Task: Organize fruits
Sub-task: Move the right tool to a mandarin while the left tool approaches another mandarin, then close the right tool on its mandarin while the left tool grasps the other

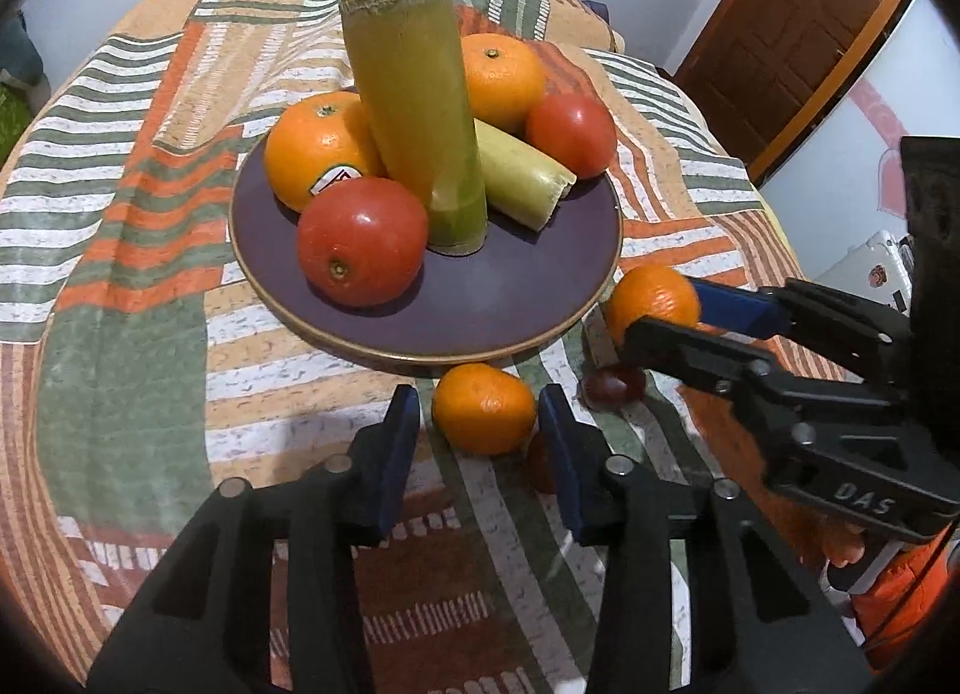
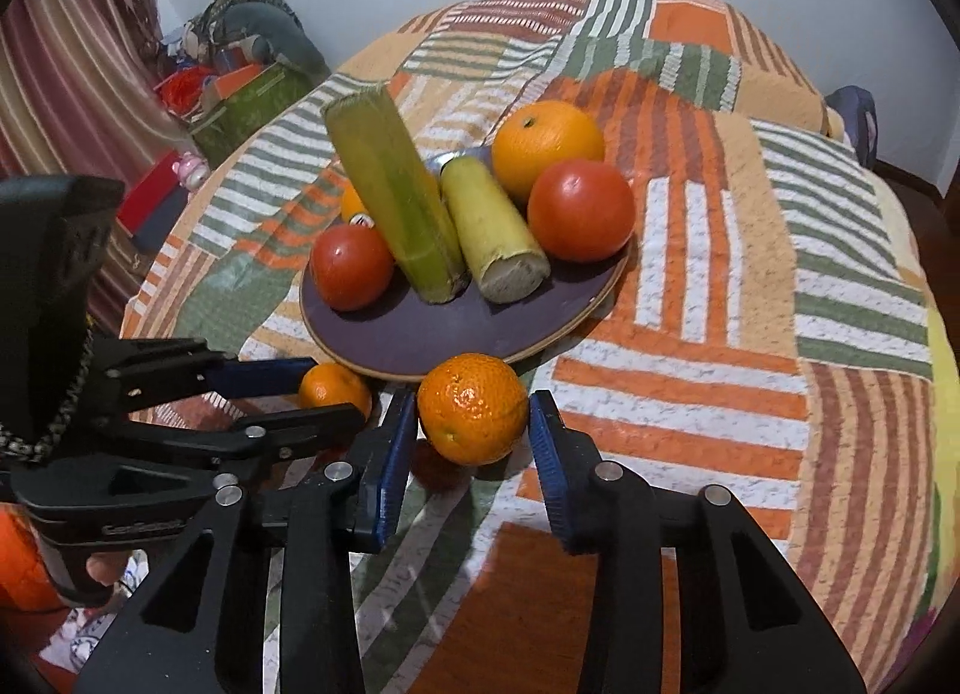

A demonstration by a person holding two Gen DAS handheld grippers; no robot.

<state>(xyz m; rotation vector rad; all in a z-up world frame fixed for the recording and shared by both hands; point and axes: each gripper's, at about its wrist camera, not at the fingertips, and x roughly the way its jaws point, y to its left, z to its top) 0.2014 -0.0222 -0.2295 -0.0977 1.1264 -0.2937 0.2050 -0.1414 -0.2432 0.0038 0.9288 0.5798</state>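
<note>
A: Checking left gripper (image 1: 480,424): does it grip the near mandarin (image 1: 483,409)?
B: Pads flank it; contact unclear. Right gripper (image 2: 473,424) pinches its own mandarin (image 2: 472,407), beside the plate (image 1: 516,298).

"DAS" in raised letters on the right hand-held gripper (image 1: 621,337) body. Sticker on the big orange (image 1: 321,148): red-green logo, no legible txt.

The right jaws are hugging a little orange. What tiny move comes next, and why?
Probably lift the right gripper slightly toward the plate: its jaws seem to press both sides of the little orange, and the plate's near part is bare.
</note>
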